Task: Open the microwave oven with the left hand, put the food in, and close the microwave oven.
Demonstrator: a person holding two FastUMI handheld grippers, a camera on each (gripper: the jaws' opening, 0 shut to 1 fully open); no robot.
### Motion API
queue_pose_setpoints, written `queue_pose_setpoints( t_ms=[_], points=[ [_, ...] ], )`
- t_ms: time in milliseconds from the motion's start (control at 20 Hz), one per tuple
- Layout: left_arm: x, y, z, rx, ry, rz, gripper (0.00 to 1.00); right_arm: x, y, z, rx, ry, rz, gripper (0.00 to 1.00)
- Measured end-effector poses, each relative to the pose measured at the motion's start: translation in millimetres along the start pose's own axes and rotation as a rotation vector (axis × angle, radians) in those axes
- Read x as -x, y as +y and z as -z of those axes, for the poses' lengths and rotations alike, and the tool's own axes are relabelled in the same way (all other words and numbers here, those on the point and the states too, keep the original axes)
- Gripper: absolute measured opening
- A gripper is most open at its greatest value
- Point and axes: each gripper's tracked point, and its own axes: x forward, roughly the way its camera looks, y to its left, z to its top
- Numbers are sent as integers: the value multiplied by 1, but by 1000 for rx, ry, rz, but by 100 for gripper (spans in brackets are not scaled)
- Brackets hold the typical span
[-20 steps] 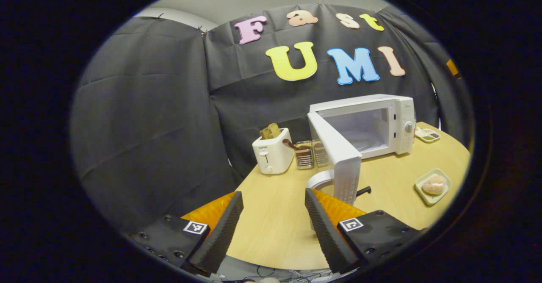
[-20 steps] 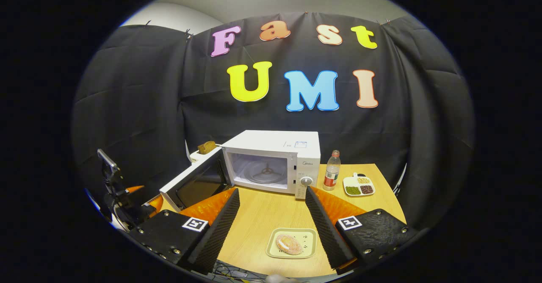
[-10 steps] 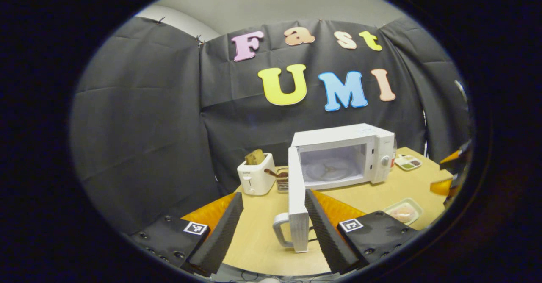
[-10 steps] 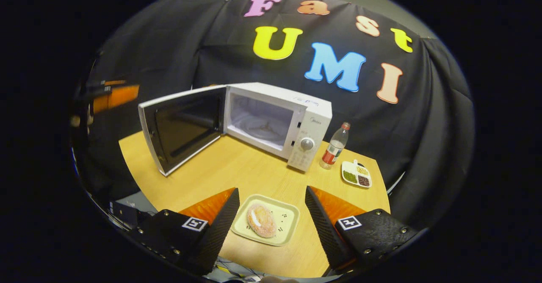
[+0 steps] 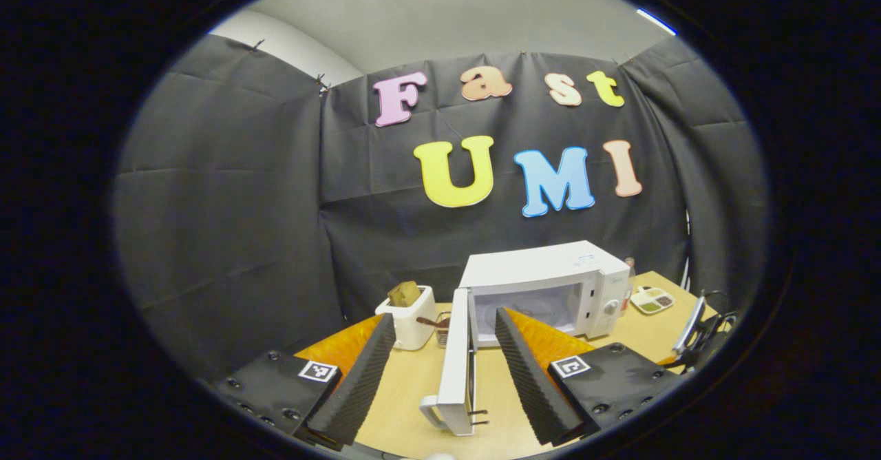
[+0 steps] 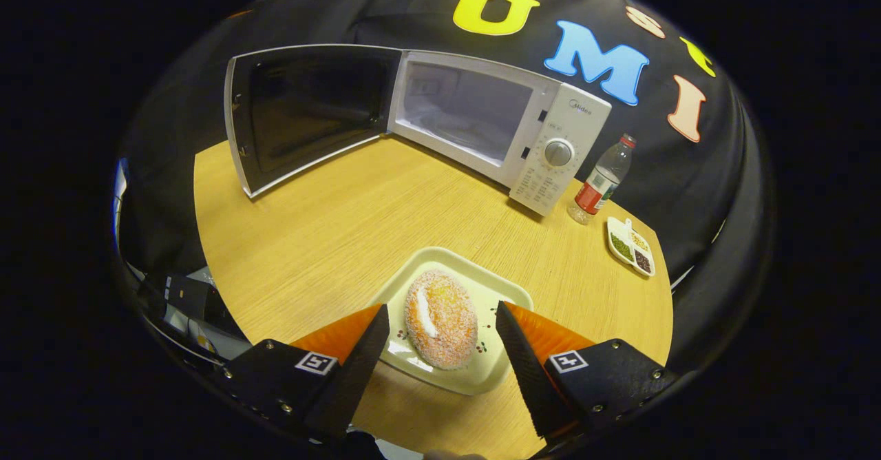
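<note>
My left gripper view sits low and well back off the near edge of the table (image 5: 413, 391), facing level toward the booth wall, with the microwave (image 5: 544, 277) small at lower centre and its door (image 5: 458, 370) edge-on; my right gripper view rides higher and closer, tilted down over the plate (image 6: 482, 288) at lower centre, the microwave (image 6: 495, 122) across the top. Both views share the microwave, the tabletop and the divided dish (image 5: 652, 299) (image 6: 631, 245).
</note>
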Motion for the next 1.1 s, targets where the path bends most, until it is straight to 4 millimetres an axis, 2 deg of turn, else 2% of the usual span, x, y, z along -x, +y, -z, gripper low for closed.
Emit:
queue_pose_setpoints(
  t_ms=[150, 300, 350, 400, 550, 650, 800, 850, 900, 1050, 1100],
  points=[
    [-4, -6, -11, -25, -8, 4, 100, -15, -2, 9, -14, 37, -21, 96],
    [-8, -11, -18, -25, -8, 7, 93, -26, -3, 18, -26, 69, -39, 96],
    [-10, -10, -18, -31, -8, 1, 100, -29, -2, 23, -32, 91, -54, 96],
    [-12, -8, -19, -37, -7, -5, 93, -30, -3, 19, -48, 77, -59, 96],
    [-15, -11, -16, -26, 1, -1, 98, -34, 2, 20, -77, 103, -92, 94],
    [-18, -9, -12, -28, 9, -2, 100, -34, 1, 19, -87, 115, -103, 75],
    [-23, -10, -3, -25, 24, 2, 100, -30, -1, 19, -134, 152, -107, 70],
    [-25, -9, -2, -23, 31, 2, 100, -25, -1, 11, -157, 149, -116, 61],
    [-26, -7, 1, -23, 34, 3, 96, -24, -3, -1, -191, 121, -111, 61],
    [-28, -2, 5, -28, 31, 3, 100, -22, 0, -48, -365, 55, -143, 61],
    [-29, 1, 10, -29, 38, 0, 96, -25, 3, -67, -436, 33, -157, 61]
  ],
)
